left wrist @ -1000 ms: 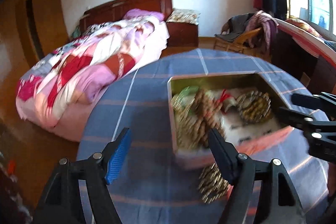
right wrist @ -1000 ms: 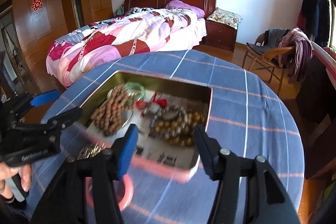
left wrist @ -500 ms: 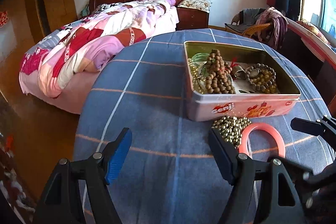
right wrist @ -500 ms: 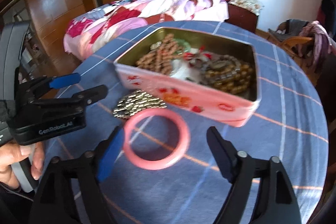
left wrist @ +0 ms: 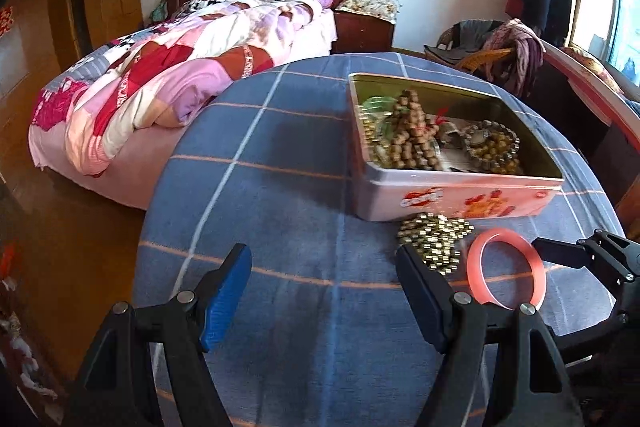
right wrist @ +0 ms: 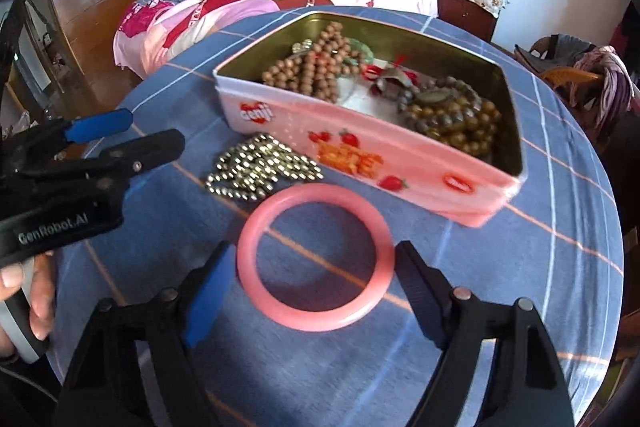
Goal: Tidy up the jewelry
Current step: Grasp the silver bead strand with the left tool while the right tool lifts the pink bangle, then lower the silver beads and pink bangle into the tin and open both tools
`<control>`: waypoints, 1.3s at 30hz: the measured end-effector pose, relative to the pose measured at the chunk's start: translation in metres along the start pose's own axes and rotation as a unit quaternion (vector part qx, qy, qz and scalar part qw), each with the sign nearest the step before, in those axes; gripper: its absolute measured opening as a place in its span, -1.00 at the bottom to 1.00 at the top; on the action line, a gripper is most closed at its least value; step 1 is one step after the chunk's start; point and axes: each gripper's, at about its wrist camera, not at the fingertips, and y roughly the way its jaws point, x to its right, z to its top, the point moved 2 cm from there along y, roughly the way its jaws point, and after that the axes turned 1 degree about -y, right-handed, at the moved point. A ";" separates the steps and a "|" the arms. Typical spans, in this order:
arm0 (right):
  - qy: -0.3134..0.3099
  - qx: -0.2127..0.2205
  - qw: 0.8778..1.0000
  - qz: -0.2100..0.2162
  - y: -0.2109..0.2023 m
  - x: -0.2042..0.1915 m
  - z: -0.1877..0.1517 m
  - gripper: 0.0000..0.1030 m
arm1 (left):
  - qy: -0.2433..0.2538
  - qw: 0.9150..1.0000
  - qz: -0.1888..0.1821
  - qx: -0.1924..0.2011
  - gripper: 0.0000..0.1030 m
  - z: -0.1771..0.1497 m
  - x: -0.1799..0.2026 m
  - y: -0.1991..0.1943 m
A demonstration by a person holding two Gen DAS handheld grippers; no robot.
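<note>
Comparing the left wrist view against half a second earlier, little had changed: the left gripper (left wrist: 324, 287) stayed spread wide over bare blue plaid tablecloth (left wrist: 280, 195), holding nothing, camera a bit closer to the table. Pink tin box (left wrist: 456, 195) sat ahead and right, its long axis running left-right across the view, open top up, printed long side facing the camera. Inside: brown bead strand (left wrist: 408, 139) piled left of centre, darker bead bracelet (left wrist: 494, 149) to its right, green bangle (left wrist: 374, 107) at the far left end. Metal bead chain (left wrist: 434, 237) lay heaped on the cloth against the tin's near wall. Pink bangle (left wrist: 506, 269) lay flat just right of the chain, partly hidden by the left gripper's right finger. Right gripper (left wrist: 592, 259) poked in from the right edge, near the bangle.

Right wrist view: the right gripper (right wrist: 314, 283) had closed in on the pink bangle (right wrist: 314, 257) since half a second ago; the ring now sat between its fingers, larger in frame. Jaws wide, fingers flanking the bangle; contact could not be told. Bangle flat, hole up. Chain (right wrist: 262, 171) just beyond it, by the tin (right wrist: 360, 151), whose long axis ran diagonally, upper left to lower right. Left gripper (right wrist: 124, 135) was at left, jaws parted, hand (right wrist: 28, 291) on its handle.
</note>
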 end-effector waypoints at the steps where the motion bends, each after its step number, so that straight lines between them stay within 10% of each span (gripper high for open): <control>1: 0.004 0.003 1.000 -0.003 -0.004 0.004 -0.004 0.61 | 0.005 1.000 -0.008 -0.001 0.45 0.000 0.005 0.000; 10: 0.024 0.032 0.998 -0.056 -0.031 0.032 -0.016 0.61 | 0.059 0.997 -0.037 -0.021 0.44 0.008 0.052 0.014; 20: 0.031 0.049 0.997 -0.050 -0.034 0.031 -0.020 0.61 | 0.072 0.993 -0.072 -0.055 -0.70 0.007 0.061 0.030; 39: 0.017 0.090 0.995 -0.046 -0.051 0.019 -0.011 0.61 | 0.065 0.994 -0.079 0.041 -0.73 0.017 0.047 -0.036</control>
